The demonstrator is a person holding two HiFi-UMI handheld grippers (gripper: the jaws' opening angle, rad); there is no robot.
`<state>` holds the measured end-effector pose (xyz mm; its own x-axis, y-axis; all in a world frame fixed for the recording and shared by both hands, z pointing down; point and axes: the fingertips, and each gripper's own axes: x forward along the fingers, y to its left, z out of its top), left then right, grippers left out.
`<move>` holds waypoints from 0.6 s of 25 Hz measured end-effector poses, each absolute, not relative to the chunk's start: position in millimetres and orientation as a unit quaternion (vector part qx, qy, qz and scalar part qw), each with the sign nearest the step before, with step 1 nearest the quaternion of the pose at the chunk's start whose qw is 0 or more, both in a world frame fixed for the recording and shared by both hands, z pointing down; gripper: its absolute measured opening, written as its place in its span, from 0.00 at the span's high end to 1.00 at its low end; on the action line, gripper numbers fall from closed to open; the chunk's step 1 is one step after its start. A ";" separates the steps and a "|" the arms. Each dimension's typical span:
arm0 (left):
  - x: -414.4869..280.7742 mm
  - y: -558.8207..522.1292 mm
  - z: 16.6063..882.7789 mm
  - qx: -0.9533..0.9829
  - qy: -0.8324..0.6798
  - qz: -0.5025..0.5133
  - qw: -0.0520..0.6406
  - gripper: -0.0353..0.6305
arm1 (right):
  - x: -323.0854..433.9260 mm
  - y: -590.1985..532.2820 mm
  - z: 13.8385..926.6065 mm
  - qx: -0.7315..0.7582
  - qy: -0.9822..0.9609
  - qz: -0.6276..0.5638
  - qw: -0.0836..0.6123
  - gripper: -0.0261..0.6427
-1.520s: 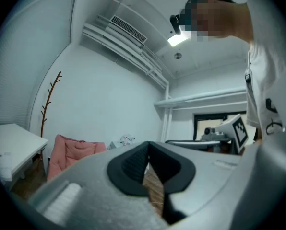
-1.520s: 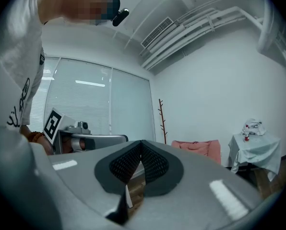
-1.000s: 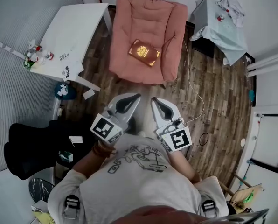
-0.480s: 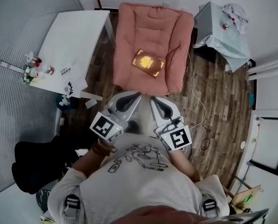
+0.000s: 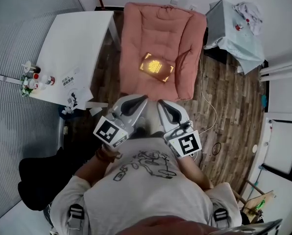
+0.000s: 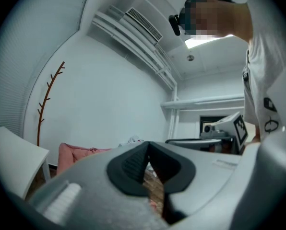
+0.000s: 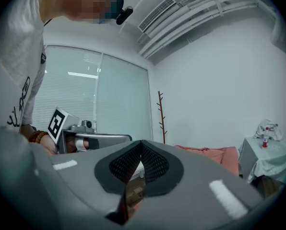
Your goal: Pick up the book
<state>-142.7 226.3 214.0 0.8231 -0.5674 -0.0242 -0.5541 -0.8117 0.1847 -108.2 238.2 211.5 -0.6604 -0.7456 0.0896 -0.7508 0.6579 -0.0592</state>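
A dark red book [image 5: 157, 66] with a gold pattern lies flat on the seat of a pink cushioned chair [image 5: 136, 43] in the head view. My left gripper [image 5: 142, 99] and right gripper [image 5: 161, 103] are held side by side in front of the person's chest, just short of the chair's front edge. Both point toward the chair, both are shut, and both are empty. In the left gripper view the gripper [image 6: 147, 147] shows its tips touching, with the pink chair [image 6: 73, 153] low at the left. The right gripper [image 7: 141, 145] also has its pads together, with the chair [image 7: 210, 155] beyond.
A white table [image 5: 72, 43] with small bottles [image 5: 31, 77] stands left of the chair. A small table draped in light cloth [image 5: 234, 28] stands at the back right. A cable [image 5: 205, 102] trails over the wooden floor right of the chair. A black chair [image 5: 38, 180] sits at the lower left.
The person has walked toward the pink chair with both grippers. The chair and book have come closer to the gripper tips. Both grippers stayed shut.
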 end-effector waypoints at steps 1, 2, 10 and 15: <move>-142.7 223.1 215.5 0.951 -0.295 -0.038 0.087 0.94 | -107.4 235.5 213.4 0.413 -0.909 0.048 0.029 0.95; -142.1 220.1 217.3 0.951 -0.294 -0.038 0.089 0.94 | -106.2 233.0 215.0 0.414 -0.908 0.050 0.028 0.95; -123.7 198.4 231.4 0.952 -0.288 -0.023 0.105 0.94 | -87.7 208.5 230.7 0.421 -0.904 0.071 0.021 0.95; -112.6 173.0 239.7 0.949 -0.295 -0.013 0.108 0.94 | -71.3 180.4 237.1 0.420 -0.904 0.074 0.015 0.95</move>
<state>-112.6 173.0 239.7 0.8257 -0.5628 0.0384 -0.5571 -0.8029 0.2121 -71.3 180.4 237.1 -0.6469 -0.7574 0.0885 -0.7617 0.6364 -0.1214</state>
